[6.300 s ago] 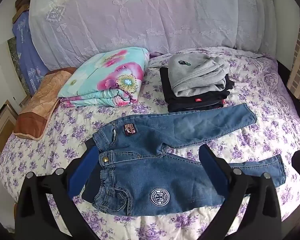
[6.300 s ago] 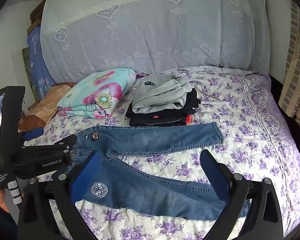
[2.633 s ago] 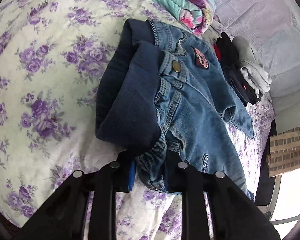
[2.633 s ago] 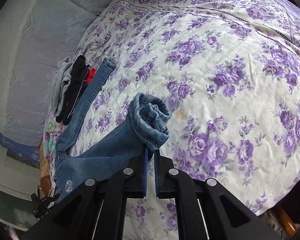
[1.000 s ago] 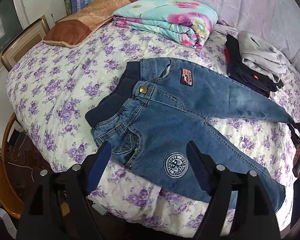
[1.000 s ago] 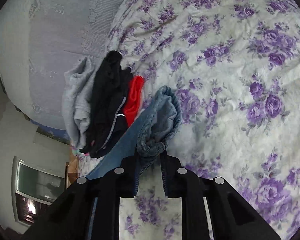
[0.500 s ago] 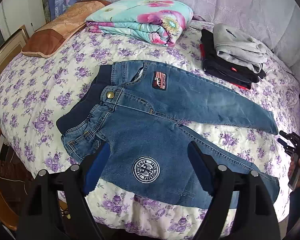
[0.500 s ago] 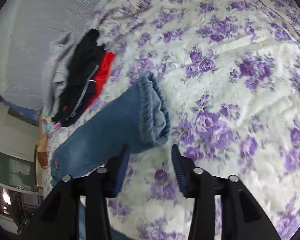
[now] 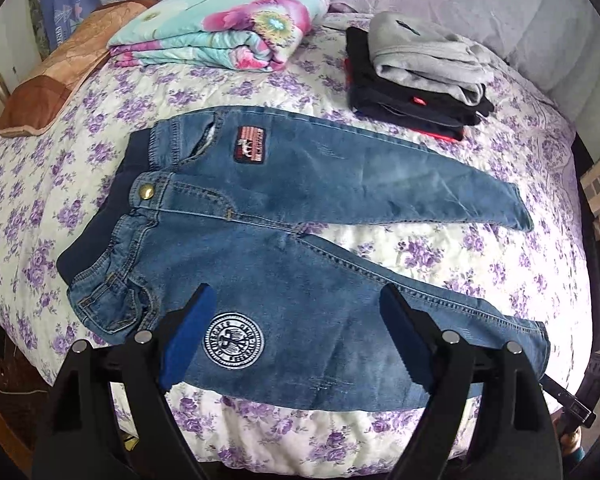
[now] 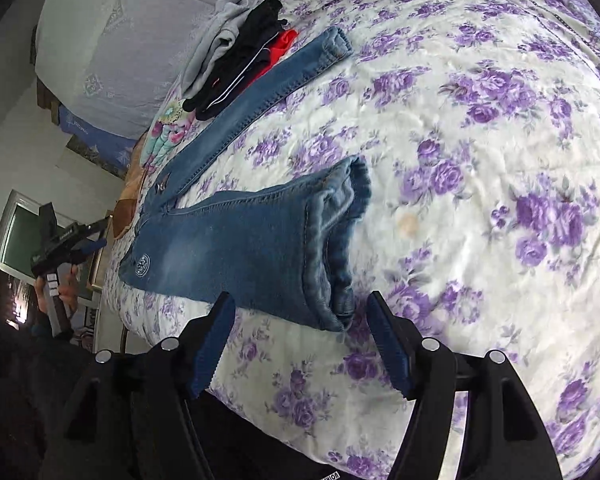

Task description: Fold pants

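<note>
Since a second ago the right gripper (image 10: 300, 344) has let go of the far leg's cuff and swung over to the near leg's cuff, while the left gripper (image 9: 296, 332) has drifted along the waist end of the jeans (image 9: 300, 240). Both tools now hover with nothing pinched: the left one's blue pads (image 9: 188, 336) stand wide and are opening over the round white patch on the near thigh at lower centre, and the right one's jaws are also opening, the cuff lying just above them in the middle of that view, not pressed. Laid flat across the floral bedspread (image 9: 500, 264), the jeans have the waistband at centre left of the left wrist view and both legs spread apart toward the right, unfolded. At upper right sits a stack of folded clothes (image 9: 416, 68), grey on top of black with a red edge showing; a folded floral blanket (image 9: 220, 24) lies at upper centre, a brown pillow (image 9: 60, 80) at upper left. No containers are visible
</note>
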Demonstrator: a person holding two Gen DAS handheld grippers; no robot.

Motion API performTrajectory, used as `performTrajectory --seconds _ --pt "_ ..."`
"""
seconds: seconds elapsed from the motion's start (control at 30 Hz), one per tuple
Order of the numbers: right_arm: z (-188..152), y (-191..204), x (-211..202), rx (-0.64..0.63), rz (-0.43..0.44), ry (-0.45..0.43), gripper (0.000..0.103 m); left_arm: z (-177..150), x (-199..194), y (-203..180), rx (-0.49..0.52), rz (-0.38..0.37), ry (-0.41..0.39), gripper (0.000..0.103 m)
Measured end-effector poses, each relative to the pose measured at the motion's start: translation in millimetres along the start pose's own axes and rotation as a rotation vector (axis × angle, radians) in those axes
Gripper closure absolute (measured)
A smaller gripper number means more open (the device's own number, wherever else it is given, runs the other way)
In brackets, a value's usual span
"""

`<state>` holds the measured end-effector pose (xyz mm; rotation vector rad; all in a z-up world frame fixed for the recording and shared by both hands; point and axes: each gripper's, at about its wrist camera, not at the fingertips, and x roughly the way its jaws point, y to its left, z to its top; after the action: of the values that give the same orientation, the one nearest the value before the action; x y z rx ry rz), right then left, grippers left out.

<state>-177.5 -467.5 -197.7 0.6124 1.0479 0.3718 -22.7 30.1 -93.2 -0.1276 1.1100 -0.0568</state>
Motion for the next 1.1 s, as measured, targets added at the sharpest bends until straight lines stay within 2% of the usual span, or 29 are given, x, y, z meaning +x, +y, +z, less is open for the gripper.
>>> performTrajectory --seconds 0.03,0.07,0.13,0.17,0.3,0.33,0.37,0.47,0.53,0.6,0.63,0.67,0.7,0.73,0.77,0.83,0.9,0.93,0.97,1.0,1.03,1.07,1.1 --pt "-2.9 0.8 5.7 -0.012 0.007 0.002 0.040 0.5 -0.1 -7.7 0.021 -0.003 0.003 0.021" --pt "-4.8 1.3 11.9 -0.031 -0.006 0.011 0.049 1.0 -0.3 -13.0 0.035 -0.003 0.005 0.020" --pt "-5.0 2.4 24.9 -0.090 -0.035 0.059 0.074 1.1 -1.2 -22.4 0.058 0.000 0.007 0.018" --pt "-4.5 0.7 24.8 -0.084 -0.019 0.058 0.078 0.5 -1.8 -26.2 0.067 0.004 0.008 0.018" --pt "7.3 11.3 4.2 -0.126 0.068 0.077 0.085 -1.5 -3.2 -31.1 0.075 0.018 0.013 0.017" --pt "9.2 16.1 -4.8 -0.151 0.080 0.084 0.095 -1.1 -3.1 -30.6 0.071 0.024 0.017 0.017" --pt "10.4 20.8 -13.9 -0.182 0.075 0.096 0.095 -0.8 -3.6 -29.3 0.066 0.026 0.020 0.017" --pt "10.4 16.0 -39.9 -0.203 0.027 0.135 0.103 0.0 -9.4 -23.4 0.053 0.034 0.000 0.017" --pt "12.3 -0.2 -40.5 -0.189 -0.083 0.168 0.103 -0.6 -12.2 -16.5 0.035 0.044 -0.015 0.016" --pt "13.0 -8.9 -37.7 -0.169 -0.119 0.167 0.099 -1.8 -12.2 -7.8 0.006 0.057 -0.007 0.015" --pt "14.5 -8.3 -35.9 -0.154 -0.097 0.153 0.099 -2.9 -12.6 -3.7 -0.008 0.064 -0.004 0.015" --pt "16.1 -6.2 -32.6 -0.141 -0.052 0.141 0.086 -3.9 -13.4 0.4 -0.019 0.072 -0.005 0.015" --pt "16.9 -1.7 -29.5 -0.138 -0.017 0.121 0.063 -4.9 -14.4 3.7 -0.028 0.079 -0.005 0.015" --pt "16.4 6.2 -25.4 -0.154 -0.016 0.101 0.016 -5.8 -15.5 7.0 -0.037 0.086 -0.006 0.015" --pt "15.0 15.9 -20.8 -0.192 -0.022 0.083 0.010 -7.2 -17.5 10.6 -0.049 0.093 -0.008 0.015" --pt "12.0 34.0 -7.0 -0.284 0.011 0.104 0.011 -9.9 -22.1 16.4 -0.065 0.107 -0.016 0.015" --pt "9.5 44.6 5.9 -0.339 -0.006 0.122 0.011 -12.4 -26.8 21.9 -0.078 0.126 -0.023 0.015" --pt "8.5 48.0 12.1 -0.367 -0.034 0.123 0.012 -13.7 -29.1 25.4 -0.088 0.131 -0.026 0.015" --pt "8.6 49.3 16.3 -0.386 -0.053 0.107 0.022 -15.0 -30.9 28.2 -0.096 0.135 -0.028 0.015" --pt "10.4 47.8 20.8 -0.376 -0.029 0.104 0.032 -16.0 -31.9 31.5 -0.106 0.141 -0.031 0.014" --pt "14.4 41.7 27.7 -0.329 0.007 0.123 0.063 -16.5 -31.9 34.5 -0.115 0.149 -0.030 0.014" --pt "18.8 35.2 34.9 -0.273 0.029 0.147 0.083 -16.9 -31.1 37.8 -0.126 0.155 -0.025 0.014" --pt "20.9 31.6 37.5 -0.248 0.045 0.161 0.083 -17.3 -29.9 40.6 -0.136 0.156 -0.020 0.014"
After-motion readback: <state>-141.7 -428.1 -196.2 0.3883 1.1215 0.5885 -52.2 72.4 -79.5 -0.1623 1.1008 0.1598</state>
